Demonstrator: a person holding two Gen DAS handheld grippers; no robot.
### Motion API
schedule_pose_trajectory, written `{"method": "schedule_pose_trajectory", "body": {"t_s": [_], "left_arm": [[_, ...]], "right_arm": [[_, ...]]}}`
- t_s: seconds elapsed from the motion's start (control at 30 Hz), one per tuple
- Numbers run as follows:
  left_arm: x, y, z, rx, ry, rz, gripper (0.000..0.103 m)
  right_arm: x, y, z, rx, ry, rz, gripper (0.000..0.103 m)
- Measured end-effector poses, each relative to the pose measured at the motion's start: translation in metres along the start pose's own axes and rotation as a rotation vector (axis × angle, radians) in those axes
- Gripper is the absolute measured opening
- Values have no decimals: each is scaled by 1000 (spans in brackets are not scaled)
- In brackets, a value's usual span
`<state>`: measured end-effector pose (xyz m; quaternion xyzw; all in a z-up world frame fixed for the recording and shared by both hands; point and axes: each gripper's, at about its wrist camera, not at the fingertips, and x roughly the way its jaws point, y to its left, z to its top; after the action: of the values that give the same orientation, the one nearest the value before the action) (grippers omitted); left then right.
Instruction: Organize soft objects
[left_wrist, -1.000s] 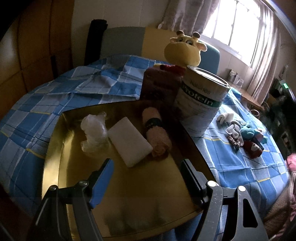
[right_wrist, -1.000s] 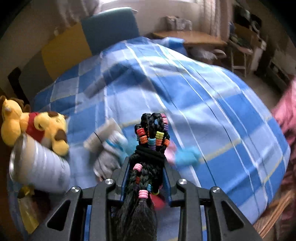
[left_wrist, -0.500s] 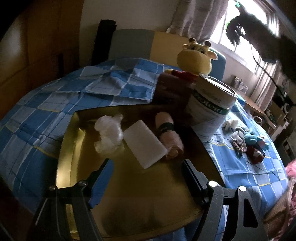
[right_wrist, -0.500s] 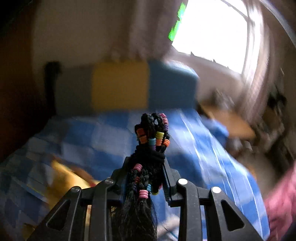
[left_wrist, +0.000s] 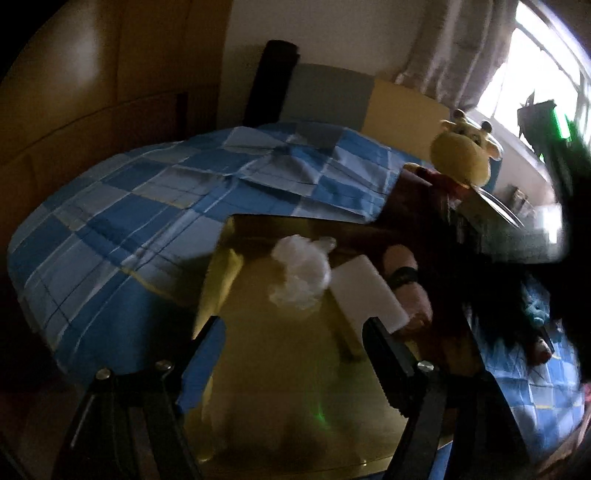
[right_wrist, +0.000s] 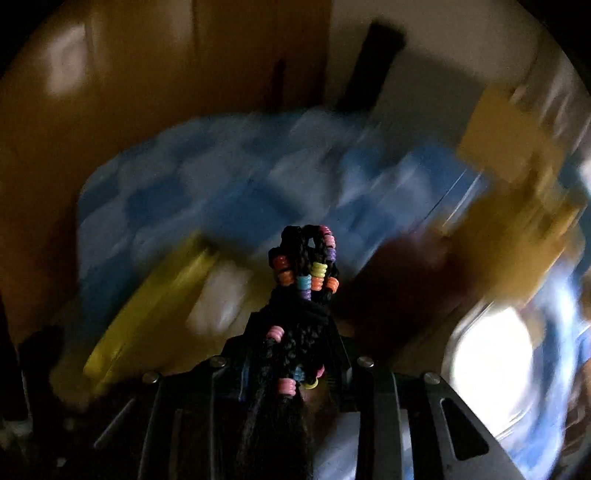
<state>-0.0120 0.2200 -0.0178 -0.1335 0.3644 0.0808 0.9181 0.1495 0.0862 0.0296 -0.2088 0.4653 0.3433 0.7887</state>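
My right gripper (right_wrist: 293, 350) is shut on a black braided hairpiece with coloured beads (right_wrist: 306, 273); its loose hair hangs as a dark blur at the right of the left wrist view (left_wrist: 524, 280). My left gripper (left_wrist: 291, 332) is open and empty above a gold tray (left_wrist: 258, 369). On the tray lie a crumpled white wad (left_wrist: 301, 275), a white sponge block (left_wrist: 365, 291) and a pink rolled cloth with a black band (left_wrist: 408, 284). A yellow plush giraffe (left_wrist: 463, 155) sits behind the tray.
The tray rests on a bed with a blue checked sheet (left_wrist: 147, 221). A large tin can (left_wrist: 517, 236) and a dark red box (left_wrist: 417, 199) stand at the tray's far right. Small soft toys (left_wrist: 535, 314) lie on the sheet to the right.
My right gripper has swung the hairpiece from high near the window down towards the tray; its view is motion-blurred. The left gripper's view has shifted left and tilted.
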Motion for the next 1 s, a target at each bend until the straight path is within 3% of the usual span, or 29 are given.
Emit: {"method": "schedule_pose_trajectory", "body": {"t_s": [0.13,0.37,0.6,1.0], "left_arm": [[-4,2,-2,0,-5,19,80],[-12,-9,-9,47,-12,13,81],[-16,-23,-12,84,-14,8,82],[-23,-47,-17,160,-18,-13,82]], "right_arm": [[38,21,-52,65,86,76,30],[59,14,-80,167,124,30,33],[45,5,-92,225,60,15,36],[-17,-13,-110,290,-106,-35,36]]}}
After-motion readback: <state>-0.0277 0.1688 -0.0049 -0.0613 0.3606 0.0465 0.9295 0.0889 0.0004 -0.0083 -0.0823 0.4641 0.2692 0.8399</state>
